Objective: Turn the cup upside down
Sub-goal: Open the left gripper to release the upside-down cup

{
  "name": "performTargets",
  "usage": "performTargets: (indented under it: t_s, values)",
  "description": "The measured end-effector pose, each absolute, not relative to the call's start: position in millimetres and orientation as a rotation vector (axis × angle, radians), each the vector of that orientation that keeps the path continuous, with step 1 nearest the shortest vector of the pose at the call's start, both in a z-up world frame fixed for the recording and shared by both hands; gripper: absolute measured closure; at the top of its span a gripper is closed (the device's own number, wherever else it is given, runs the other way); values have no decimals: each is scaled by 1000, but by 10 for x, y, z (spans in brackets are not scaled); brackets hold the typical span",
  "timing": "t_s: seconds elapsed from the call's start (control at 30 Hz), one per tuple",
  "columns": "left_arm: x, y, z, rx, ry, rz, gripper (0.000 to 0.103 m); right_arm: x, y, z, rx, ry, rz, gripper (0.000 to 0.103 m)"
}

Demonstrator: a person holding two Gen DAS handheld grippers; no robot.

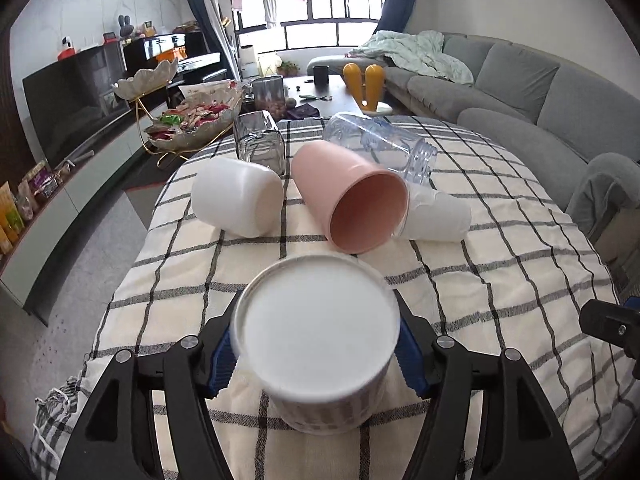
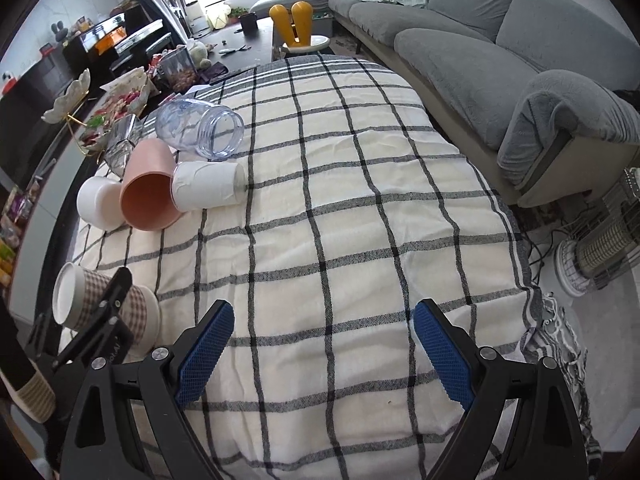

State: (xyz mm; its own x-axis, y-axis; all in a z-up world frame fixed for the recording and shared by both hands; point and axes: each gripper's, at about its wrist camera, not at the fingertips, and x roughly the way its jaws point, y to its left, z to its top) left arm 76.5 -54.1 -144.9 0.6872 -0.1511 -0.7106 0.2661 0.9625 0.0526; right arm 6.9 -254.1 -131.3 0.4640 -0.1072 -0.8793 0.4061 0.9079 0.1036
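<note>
In my left gripper [image 1: 316, 344] I pinch the checked paper cup [image 1: 316, 344], the blue pads [image 1: 220, 360] pressed on its two sides, so it sits right between the fingers at the near left edge of the table [image 2: 360, 240]. From the left wrist I look at its flat white base, and from the right wrist the same cup [image 2: 100, 304] shows its base towards the left edge and its wider mouth towards the middle of the plaid cloth, touching it or almost. Its long axis is thus tilted, partway between lying and mouth-down; I judge that the turn is underway and that what remains is to bring the axis upright with the rim flat on the cloth. My right gripper [image 2: 324, 344] is spread wide and holds nothing, well to the right of the cup, so the left is the working hand. Farther on, near the far left edge, lie a white cup [image 1: 238, 200], a pink cup [image 1: 352, 196], another white cup [image 1: 436, 216], a clear bottle [image 1: 380, 148] and a glass [image 1: 260, 140], all apart from mine.
</note>
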Motion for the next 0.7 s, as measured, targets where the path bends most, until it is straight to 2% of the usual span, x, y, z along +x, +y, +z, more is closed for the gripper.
performTargets:
  t_s: [0.1,0.23,0.7]
  values:
    - [732,-526,-1410,149,765,-232,31,51,-2530,-1278,316,1036,-322,11]
    - [683,-501,-1320,145,745,-219,16,29,-2522,-1226,318,1027,-318,11]
    - [439,-215,-720,96,821,-187,13,-108,-2309,-570,243,842,-303,11]
